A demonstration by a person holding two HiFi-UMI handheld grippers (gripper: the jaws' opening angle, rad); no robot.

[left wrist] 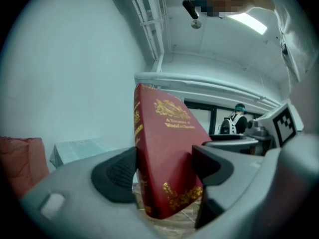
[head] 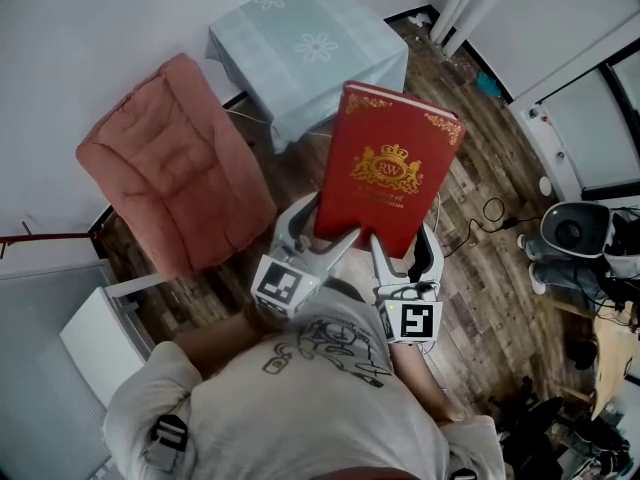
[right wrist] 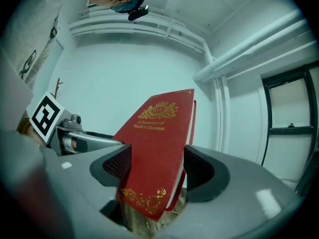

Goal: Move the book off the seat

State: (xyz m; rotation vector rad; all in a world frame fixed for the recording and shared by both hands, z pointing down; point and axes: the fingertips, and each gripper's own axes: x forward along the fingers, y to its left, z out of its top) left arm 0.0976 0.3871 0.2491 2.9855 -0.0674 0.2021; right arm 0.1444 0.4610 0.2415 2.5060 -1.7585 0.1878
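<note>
A red hardback book with gold lettering and a crest is held up in the air in front of my chest, cover toward me. My left gripper is shut on its lower left corner, and in the left gripper view the book sits between the dark pads. My right gripper is shut on the lower right edge; the book stands clamped between that gripper's pads. The seat, a pink cushioned chair, lies below at the left with nothing on it.
A small table with a pale blue flowered cloth stands beyond the chair. A white box sits at the lower left. Cables, a fan and other gear lie on the wooden floor at the right.
</note>
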